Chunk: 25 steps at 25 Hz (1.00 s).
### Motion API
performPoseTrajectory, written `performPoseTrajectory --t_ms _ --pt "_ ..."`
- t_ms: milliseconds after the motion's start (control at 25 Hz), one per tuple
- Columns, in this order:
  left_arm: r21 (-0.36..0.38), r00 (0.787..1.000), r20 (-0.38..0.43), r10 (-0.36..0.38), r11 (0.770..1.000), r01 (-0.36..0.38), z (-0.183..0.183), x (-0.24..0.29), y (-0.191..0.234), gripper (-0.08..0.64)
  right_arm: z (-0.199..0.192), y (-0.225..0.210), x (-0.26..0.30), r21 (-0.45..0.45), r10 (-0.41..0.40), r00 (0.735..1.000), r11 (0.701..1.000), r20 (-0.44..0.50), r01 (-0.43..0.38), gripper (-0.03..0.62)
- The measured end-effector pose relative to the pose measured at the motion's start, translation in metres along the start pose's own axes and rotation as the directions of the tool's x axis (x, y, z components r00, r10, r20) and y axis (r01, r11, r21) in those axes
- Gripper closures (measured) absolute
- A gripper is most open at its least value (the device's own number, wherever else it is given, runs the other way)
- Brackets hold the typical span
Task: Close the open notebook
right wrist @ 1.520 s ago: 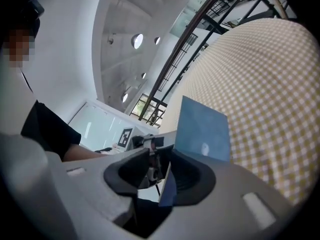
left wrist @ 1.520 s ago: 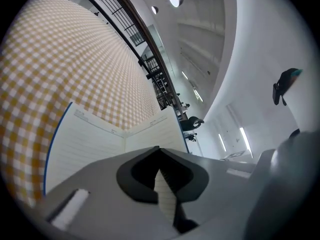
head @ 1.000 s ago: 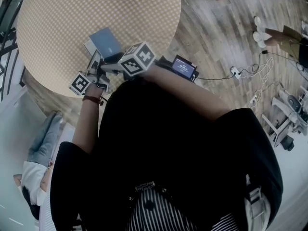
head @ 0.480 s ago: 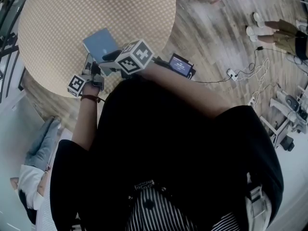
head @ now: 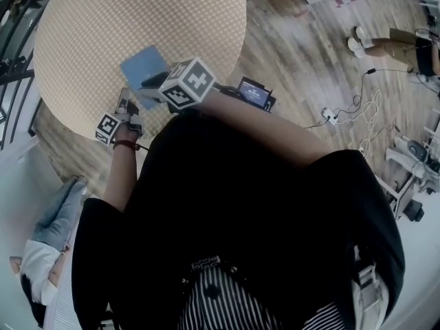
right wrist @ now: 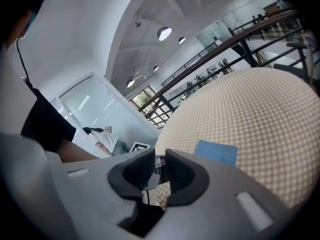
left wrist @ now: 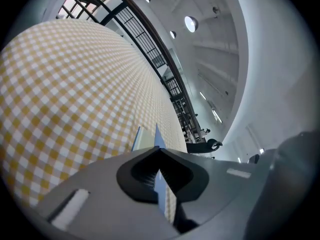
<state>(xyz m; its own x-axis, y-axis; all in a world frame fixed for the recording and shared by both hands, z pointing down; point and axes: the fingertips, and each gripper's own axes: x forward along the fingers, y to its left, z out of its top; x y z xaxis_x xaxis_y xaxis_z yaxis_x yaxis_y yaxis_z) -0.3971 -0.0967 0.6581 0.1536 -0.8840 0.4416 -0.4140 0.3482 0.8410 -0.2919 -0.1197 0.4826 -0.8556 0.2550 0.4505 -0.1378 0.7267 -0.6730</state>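
**A:** Wood-plank floor (head: 302, 53) runs all round, and a round table under a yellow-and-white checked cloth (head: 82, 33) fills the head view's upper left. Where is the notebook?

**B:** The thin blue-covered notebook (head: 143, 66) lies flat and closed on the cloth, toward the table's 6 o'clock side. I can make out no title or print on its cover.

**A:** And the two grippers?

**B:** The right gripper (right wrist: 160, 156) is at the notebook's 4 o'clock, just beside its near edge. Its jaws have just been closing. They now stand a narrow gap apart with nothing between them, and the notebook lies clear of them in the right gripper view.

The left gripper (left wrist: 159, 149) is at the notebook's 7 o'clock, apart from it and near the table's rim. Its fingertips meet, with only a thin slit behind them, and they grip nothing. In the left gripper view the notebook lies straight ahead, with white page edges beside the blue cover.

**A:** Any writing to read?

**B:** Only square black-and-white markers on the right cube (head: 187, 82) and the left cube (head: 106, 128). They are patterns, not letters. At the right cube's 3 o'clock a dark flat device with a lit screen (head: 253, 93) sits beside the table, and its print is too small to read. White cables (head: 357, 108) trail across the floor at the device's 3 o'clock.
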Motion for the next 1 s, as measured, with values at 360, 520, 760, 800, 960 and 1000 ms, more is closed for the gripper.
performPoseTrajectory --t_ms 360,520,760,800,960,1000 --pt "0.303 0.99 -0.105 -0.092 0.945 0.12 0.009 -0.009 -0.133 0.569 0.033 -0.01 -0.061 -0.155 -0.124 0.988 0.978 0.087 0.136 0.589" --pt "0.538 0.989 -0.079 -0.129 0.83 0.151 0.026 -0.017 -0.214 0.569 0.064 -0.014 -0.089 -0.176 -0.212 0.963 0.955 0.167 0.24 0.591" --pt "0.883 0.963 -0.028 -0.268 0.445 0.149 0.055 -0.045 -0.357 0.569 0.165 -0.02 -0.194 -0.282 -0.342 0.855 0.839 0.39 0.465 0.591" --pt "0.897 0.954 -0.028 -0.299 0.414 0.156 0.06 -0.051 -0.375 0.569 0.183 -0.012 -0.212 -0.282 -0.332 0.836 0.832 0.437 0.477 0.591" --pt "0.912 0.919 0.017 -0.393 0.382 0.146 0.08 -0.072 -0.431 0.571 0.212 0.023 -0.251 -0.262 -0.29 0.776 0.826 0.56 0.499 0.591" --pt "0.913 0.915 0.026 -0.403 0.383 0.143 0.081 -0.078 -0.439 0.571 0.209 0.03 -0.253 -0.254 -0.289 0.766 0.827 0.575 0.502 0.591"
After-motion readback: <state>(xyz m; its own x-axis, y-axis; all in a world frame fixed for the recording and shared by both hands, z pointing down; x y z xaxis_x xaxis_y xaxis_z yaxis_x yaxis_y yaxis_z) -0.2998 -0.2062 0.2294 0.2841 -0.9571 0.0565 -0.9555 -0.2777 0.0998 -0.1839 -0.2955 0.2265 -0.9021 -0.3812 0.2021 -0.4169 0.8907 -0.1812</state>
